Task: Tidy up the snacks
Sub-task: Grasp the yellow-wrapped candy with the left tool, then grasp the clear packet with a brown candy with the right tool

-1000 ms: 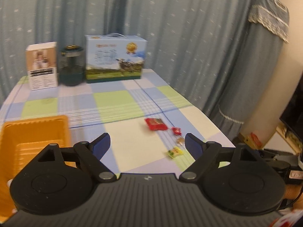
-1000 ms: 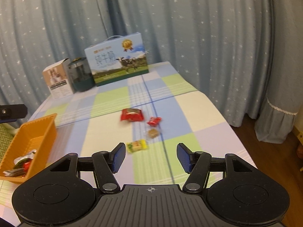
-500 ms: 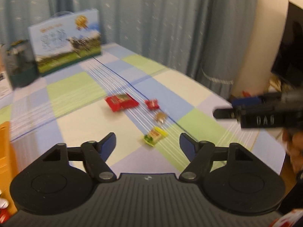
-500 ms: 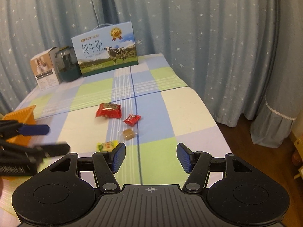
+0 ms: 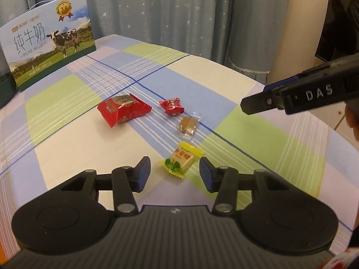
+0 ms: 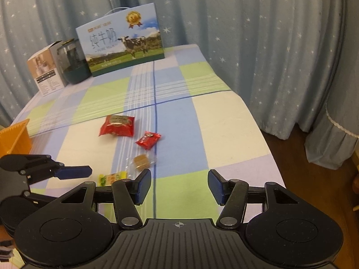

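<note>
My left gripper (image 5: 172,173) hangs over the yellow candy (image 5: 180,160) on the table (image 5: 258,152), jaws closing either side, not yet touching. It looks light and crinkly, so I'd pinch the firm middle. Right gripper (image 6: 179,189) is released and empty.

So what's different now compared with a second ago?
The left hand-held gripper has swung down toward the snacks, and its jaws are closing around the yellow-wrapped candy without touching it yet. The right hand-held gripper has also come nearer, holding nothing. The four snacks and the blue milk carton haven't moved.
</note>
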A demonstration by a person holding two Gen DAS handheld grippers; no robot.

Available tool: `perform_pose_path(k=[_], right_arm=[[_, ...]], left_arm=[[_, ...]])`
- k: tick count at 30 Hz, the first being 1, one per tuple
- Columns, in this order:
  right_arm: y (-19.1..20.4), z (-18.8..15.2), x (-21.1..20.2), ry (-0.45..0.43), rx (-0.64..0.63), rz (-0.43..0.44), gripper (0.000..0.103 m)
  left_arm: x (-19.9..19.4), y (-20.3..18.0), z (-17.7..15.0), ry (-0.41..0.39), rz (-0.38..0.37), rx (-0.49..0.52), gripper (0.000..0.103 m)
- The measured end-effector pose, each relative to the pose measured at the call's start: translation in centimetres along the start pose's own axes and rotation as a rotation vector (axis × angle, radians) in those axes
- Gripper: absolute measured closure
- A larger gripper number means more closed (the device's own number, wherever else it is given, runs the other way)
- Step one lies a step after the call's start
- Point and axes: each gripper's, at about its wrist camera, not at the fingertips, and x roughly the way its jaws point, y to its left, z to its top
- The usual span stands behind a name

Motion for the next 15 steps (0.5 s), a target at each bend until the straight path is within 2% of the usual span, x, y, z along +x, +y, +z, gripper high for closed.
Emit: perform_pose_path(k=[8, 11, 13, 15], right_arm=[[-0.5, 0.4, 0.4, -0.002, 0.012, -0.013, 0.047], [-0.4, 0.4, 0.6, 0.001, 0.015, -0.009, 0.047], [-0.2, 0.4, 0.7, 0.002, 0.011, -0.006, 0.047], [-0.1, 0.4, 0.8, 0.003, 0.007, -0.003, 0.047]], left_arm=[[1.6, 0.1, 0.3, -0.005, 0.008, 0.013, 0.069], [1.8, 0.3, 0.4, -0.008, -0.008, -0.007, 0.075], [1.8, 0.4, 0.5, -0.002, -0.022, -0.027, 0.084], [1.6, 0.5, 0.5, 0.009, -0.021, -0.053, 0.085]])
